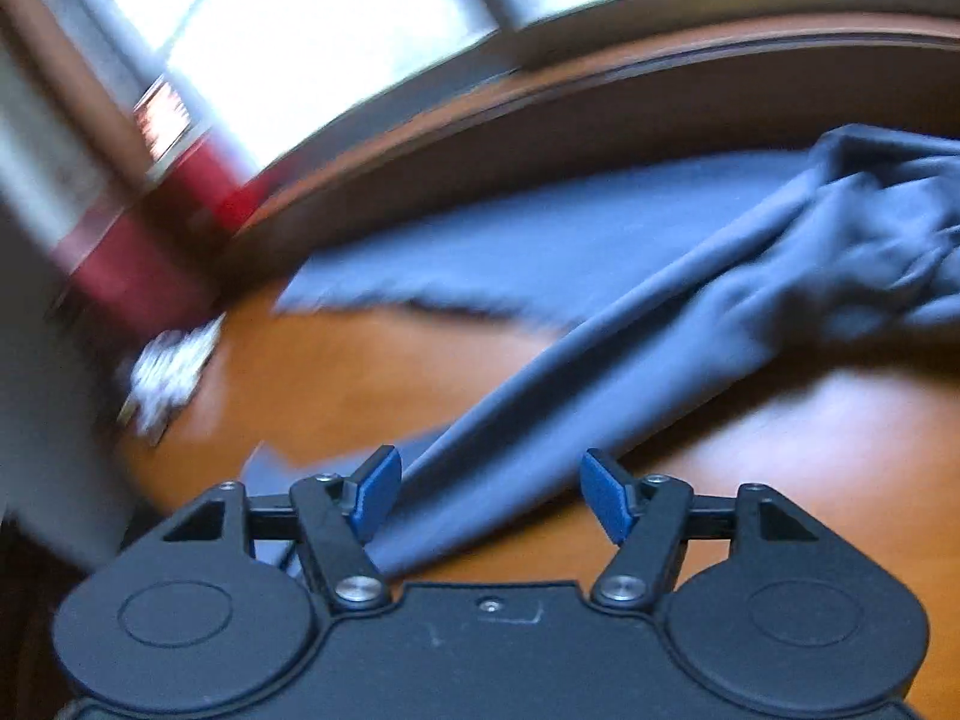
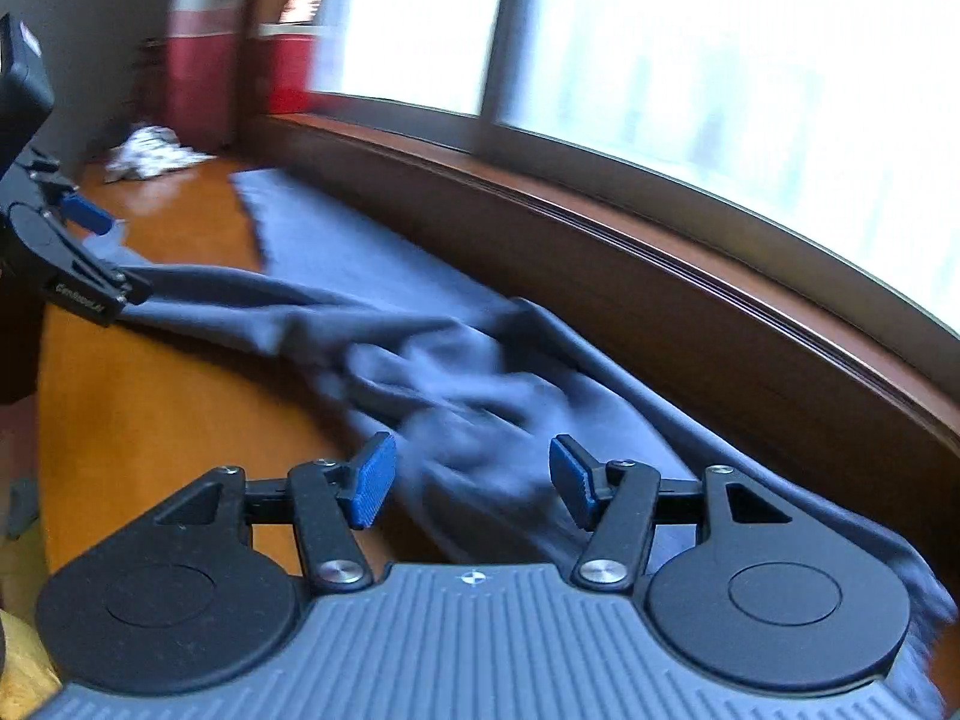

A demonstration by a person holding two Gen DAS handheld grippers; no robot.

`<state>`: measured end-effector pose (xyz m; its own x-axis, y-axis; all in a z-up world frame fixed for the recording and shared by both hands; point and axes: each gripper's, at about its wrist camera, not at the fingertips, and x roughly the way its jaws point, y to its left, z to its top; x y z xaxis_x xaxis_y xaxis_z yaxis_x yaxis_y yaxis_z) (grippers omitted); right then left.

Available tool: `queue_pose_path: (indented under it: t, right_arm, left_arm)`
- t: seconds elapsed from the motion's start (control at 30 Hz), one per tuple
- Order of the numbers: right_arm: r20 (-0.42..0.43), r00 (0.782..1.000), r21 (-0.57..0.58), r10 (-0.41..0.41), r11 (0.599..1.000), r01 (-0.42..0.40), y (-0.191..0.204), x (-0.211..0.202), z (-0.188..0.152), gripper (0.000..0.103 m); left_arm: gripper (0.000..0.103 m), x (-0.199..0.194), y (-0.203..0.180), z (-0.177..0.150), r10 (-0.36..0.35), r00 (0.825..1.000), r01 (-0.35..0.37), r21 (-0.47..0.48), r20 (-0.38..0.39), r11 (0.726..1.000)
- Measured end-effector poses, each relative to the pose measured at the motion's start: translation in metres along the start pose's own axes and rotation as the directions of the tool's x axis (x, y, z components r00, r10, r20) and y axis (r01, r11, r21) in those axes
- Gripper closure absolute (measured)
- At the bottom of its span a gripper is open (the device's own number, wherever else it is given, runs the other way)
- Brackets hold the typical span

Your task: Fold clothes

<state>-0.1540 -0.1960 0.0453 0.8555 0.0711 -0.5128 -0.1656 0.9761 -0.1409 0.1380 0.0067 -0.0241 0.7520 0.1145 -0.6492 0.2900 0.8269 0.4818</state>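
left gripper: your jaws stand wide apart with a taut band of the grey garment running between the blue pads; nothing is pinched, so close only once the cloth edge sits square between them
right gripper: jaws spread here too, hovering over the bunched middle of the grey garment; no grip that you can count on yet (the blur hides whether cloth touches a pad)
step in hand: judged as spreading the cloth flat before the first fold; take an edge or a corner, not the crumpled heap, or you will lift several layers at once
garment: it lies on the orange-brown floor, bunched in the middle, one part spread flat along the dark wooden ledge under the window; in the right wrist view the left gripper shows at its far end, with cloth running up to its fingers
next move: pull both hands apart low and evenly so the folds run out; keep the fabric off the ledge
farther off: a small white crumpled thing lies on the floor near the red and white wall, well apart from the garment; leave it
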Motion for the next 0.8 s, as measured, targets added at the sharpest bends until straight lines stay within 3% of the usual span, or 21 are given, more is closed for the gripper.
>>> queue_pose_path:
  t: [0.07, 0.2, 0.3, 0.43, 0.5, 0.67, 0.77, 0.8]
  right_arm:
    - [0.017, 0.998, -0.053, 0.061, 0.997, -0.060, 0.019, 0.009, 0.016, 0.043]
    - [0.037, 0.990, -0.177, 0.139, 0.975, -0.130, 0.055, 0.026, 0.041, 0.043]
    - [0.040, 0.983, -0.267, 0.179, 0.950, -0.162, 0.088, 0.046, 0.059, 0.043]
    - [0.003, 0.978, -0.364, 0.208, 0.911, -0.193, 0.137, 0.077, 0.078, 0.043]
    - [-0.013, 0.974, -0.393, 0.226, 0.895, -0.213, 0.157, 0.090, 0.087, 0.043]
    - [-0.077, 0.970, -0.421, 0.229, 0.875, -0.240, 0.186, 0.111, 0.101, 0.043]
    - [-0.110, 0.966, -0.434, 0.233, 0.863, -0.258, 0.197, 0.119, 0.107, 0.043]
    - [-0.121, 0.963, -0.443, 0.240, 0.855, -0.269, 0.199, 0.123, 0.109, 0.043]
  left_arm:
    - [0.039, 0.006, 0.024, -0.017, 0.041, 0.998, -0.043, -0.045, -0.054, 0.998]
    - [0.039, 0.010, 0.071, -0.046, 0.086, 0.992, -0.096, -0.107, -0.091, 0.990]
    - [0.040, 0.032, 0.097, -0.049, 0.072, 0.993, -0.082, -0.113, -0.090, 0.990]
    - [0.041, 0.052, 0.116, -0.061, 0.024, 0.997, -0.025, -0.001, -0.069, 1.000]
    - [0.041, 0.063, 0.123, -0.066, -0.037, 0.998, 0.040, 0.063, -0.050, 0.997]
    - [0.042, 0.088, 0.142, -0.069, -0.162, 0.986, 0.166, 0.118, -0.038, 0.979]
    - [0.060, 0.094, 0.153, -0.068, -0.229, 0.972, 0.233, 0.084, -0.054, 0.969]
    - [0.073, 0.096, 0.157, -0.068, -0.252, 0.966, 0.256, 0.066, -0.062, 0.964]
